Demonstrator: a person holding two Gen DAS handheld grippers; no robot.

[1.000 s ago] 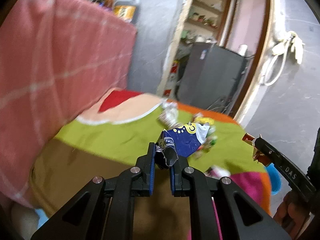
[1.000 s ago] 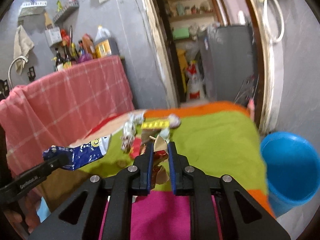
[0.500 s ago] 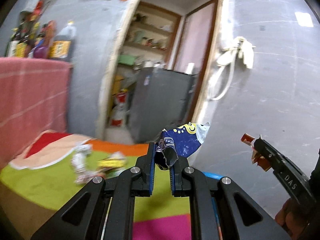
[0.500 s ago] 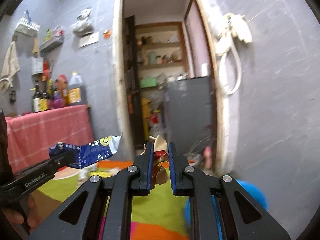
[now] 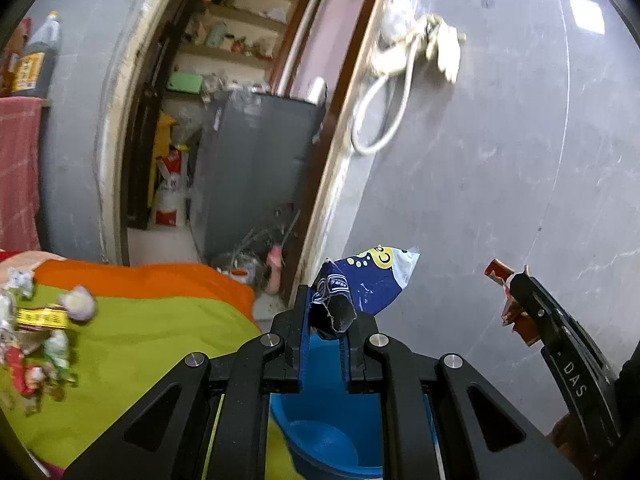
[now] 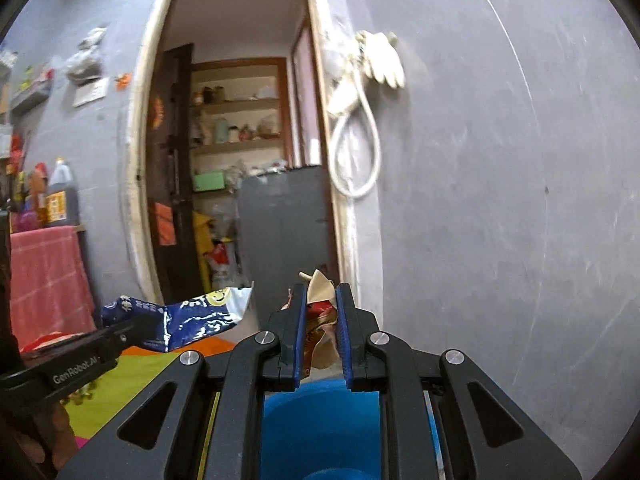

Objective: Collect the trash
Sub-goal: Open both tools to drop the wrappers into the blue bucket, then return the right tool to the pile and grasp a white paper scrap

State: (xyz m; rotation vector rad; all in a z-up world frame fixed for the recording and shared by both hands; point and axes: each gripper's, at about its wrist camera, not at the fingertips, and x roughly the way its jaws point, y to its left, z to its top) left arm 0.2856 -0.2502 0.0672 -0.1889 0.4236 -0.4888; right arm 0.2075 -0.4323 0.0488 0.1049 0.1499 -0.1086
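Note:
My left gripper [image 5: 327, 312] is shut on a crumpled blue snack wrapper [image 5: 368, 280], held in the air above a blue bucket [image 5: 324, 432]. My right gripper [image 6: 320, 308] is shut on a red and tan wrapper [image 6: 318, 300], also over the blue bucket [image 6: 320, 428]. In the left wrist view the right gripper [image 5: 516, 292] shows at the right edge with its red wrapper [image 5: 498, 272]. The right wrist view catches the left gripper [image 6: 132, 330] at lower left holding the blue wrapper [image 6: 188, 316]. Several more wrappers [image 5: 36, 328] lie on the green part of the cloth.
A table under an orange and green cloth [image 5: 152, 320] sits at left. Behind is a grey wall [image 6: 500, 200], a doorway with shelves [image 6: 236, 120] and a dark grey cabinet [image 5: 256, 172]. A pink cloth [image 6: 44, 280] and bottles [image 6: 60, 200] stand far left.
Both grippers have swung right, away from the table, each still gripping its wrapper. The blue bucket now lies directly beneath them and the pink cloth has slid off to the left.

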